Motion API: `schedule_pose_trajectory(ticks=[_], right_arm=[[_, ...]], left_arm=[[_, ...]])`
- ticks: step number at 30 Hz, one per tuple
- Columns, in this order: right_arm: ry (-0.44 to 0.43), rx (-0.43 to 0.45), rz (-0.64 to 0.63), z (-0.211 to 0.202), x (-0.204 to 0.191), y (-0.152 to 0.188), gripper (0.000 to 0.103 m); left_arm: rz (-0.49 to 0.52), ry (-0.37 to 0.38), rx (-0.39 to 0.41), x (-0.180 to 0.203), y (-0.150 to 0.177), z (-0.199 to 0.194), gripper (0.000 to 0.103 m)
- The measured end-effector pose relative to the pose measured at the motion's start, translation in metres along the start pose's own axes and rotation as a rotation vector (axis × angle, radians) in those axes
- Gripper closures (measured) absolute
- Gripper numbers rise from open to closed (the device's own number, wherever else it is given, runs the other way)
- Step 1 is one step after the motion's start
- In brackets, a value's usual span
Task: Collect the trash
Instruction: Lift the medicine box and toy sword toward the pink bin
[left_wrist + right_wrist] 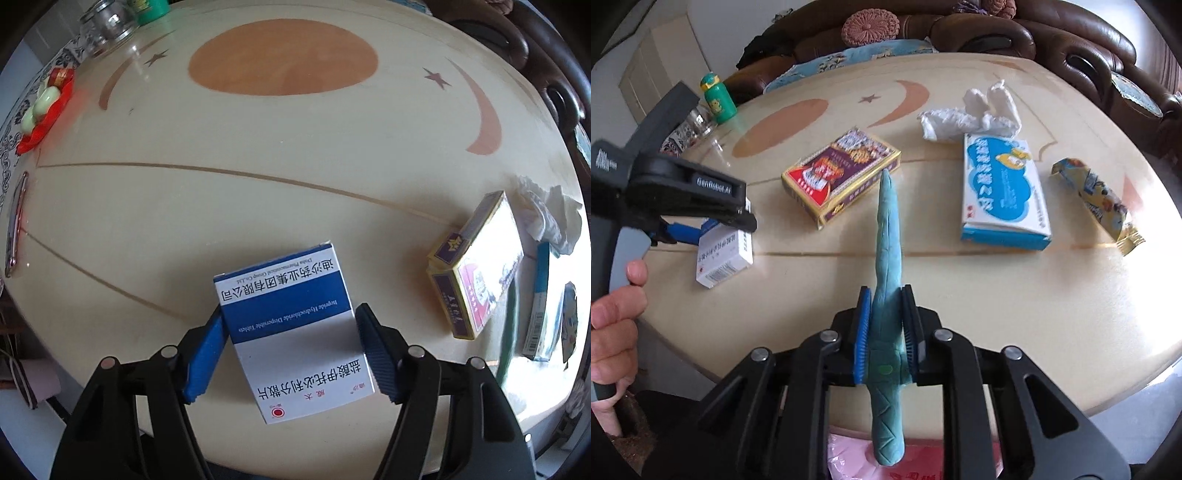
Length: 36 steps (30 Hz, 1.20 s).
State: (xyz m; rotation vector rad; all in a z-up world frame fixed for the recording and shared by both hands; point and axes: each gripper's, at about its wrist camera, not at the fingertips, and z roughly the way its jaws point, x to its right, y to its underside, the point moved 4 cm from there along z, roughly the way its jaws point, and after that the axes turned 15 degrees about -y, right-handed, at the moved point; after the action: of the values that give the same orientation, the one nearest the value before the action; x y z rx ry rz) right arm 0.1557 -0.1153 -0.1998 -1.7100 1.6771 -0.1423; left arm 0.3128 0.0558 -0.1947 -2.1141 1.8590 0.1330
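left to right across the cream table point(960, 280), as seen from my two wrists. far left: my left hand point(613, 317) grips the handle of my left gripper point(291, 343), which points straight down over a white and blue medicine box point(291, 332). the box is printed with chinese characters and the words "itopride hydrochloride dispersible tablets"; it sits between the blue pads point(207, 354), which press against its two long sides, and in the right wrist view it hangs tilted just above the tabletop. centre: a purple and yellow card box point(842, 173) lies flat on the table. in front of it, my right gripper point(886, 332) is clamped on a teal wrapper point(888, 236), a long narrow strip with creases that tapers to a point over the card box; its lower end runs out past the jaws toward the bottom edge of the view, over something pink and red that i cannot identify. right of centre: crumpled white tissue point(971, 114) lies just behind a light blue carton point(1004, 192) with a cloud design, the two touching or nearly so. far right: a yellow snack wrapper point(1097, 199) lies apart from the carton, near the table edge. hard to make out: the print on the carton and card box is blurred; in the left wrist view the carton, tissue and teal wrapper are squeezed into the washed-out right margin. a green bottle point(718, 99) and glassware point(107, 22) stand at the far left rim, partly cut off.
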Motion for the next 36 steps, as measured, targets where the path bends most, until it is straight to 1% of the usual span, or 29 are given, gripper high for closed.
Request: schedule_pose_trajectory(ticks=[3, 5, 6, 9, 11, 13, 15, 17, 18, 23, 25, 27, 30, 36], right_arm=[[0.015, 0.017, -0.018, -0.004, -0.001, -0.006, 0.085], [0.019, 0.033, -0.025, -0.008, -0.002, -0.01, 0.085], [0.028, 0.039, -0.033, -0.009, -0.002, -0.011, 0.085], [0.047, 0.057, -0.057, -0.01, -0.003, -0.017, 0.085], [0.055, 0.073, -0.07, -0.013, -0.004, -0.019, 0.085], [0.07, 0.088, -0.089, -0.017, -0.007, -0.021, 0.085], [0.066, 0.099, -0.095, -0.022, -0.009, -0.024, 0.085], [0.071, 0.111, -0.108, -0.029, -0.012, -0.027, 0.085], [0.074, 0.117, -0.112, -0.032, -0.013, -0.029, 0.085], [0.093, 0.144, -0.133, -0.051, -0.018, -0.036, 0.085], [0.089, 0.152, -0.13, -0.059, -0.019, -0.037, 0.085], [0.1, 0.159, -0.137, -0.069, -0.022, -0.037, 0.085], [0.114, 0.168, -0.15, -0.084, -0.028, -0.035, 0.085], [0.146, 0.195, -0.172, -0.121, -0.036, -0.023, 0.085]], left_arm=[[0.006, 0.012, 0.005, -0.004, 0.004, -0.001, 0.036], [0.007, 0.012, 0.028, -0.011, 0.006, -0.006, 0.036], [0.009, 0.01, 0.043, -0.018, 0.014, -0.007, 0.036], [0.017, 0.024, 0.061, -0.027, 0.018, -0.013, 0.036], [0.029, 0.032, 0.088, -0.027, 0.021, -0.018, 0.036], [0.041, 0.034, 0.121, -0.025, 0.025, -0.025, 0.036], [0.049, 0.031, 0.156, -0.008, 0.027, -0.035, 0.036], [0.059, 0.029, 0.198, 0.001, 0.039, -0.044, 0.036], [0.061, 0.035, 0.216, 0.002, 0.034, -0.045, 0.036], [0.073, 0.036, 0.321, -0.007, 0.044, -0.074, 0.036], [0.08, 0.046, 0.351, -0.004, 0.061, -0.095, 0.036], [0.088, 0.052, 0.374, -0.007, 0.064, -0.1, 0.036], [0.106, 0.061, 0.412, -0.005, 0.081, -0.117, 0.036], [0.134, 0.069, 0.46, -0.001, 0.119, -0.142, 0.036]])
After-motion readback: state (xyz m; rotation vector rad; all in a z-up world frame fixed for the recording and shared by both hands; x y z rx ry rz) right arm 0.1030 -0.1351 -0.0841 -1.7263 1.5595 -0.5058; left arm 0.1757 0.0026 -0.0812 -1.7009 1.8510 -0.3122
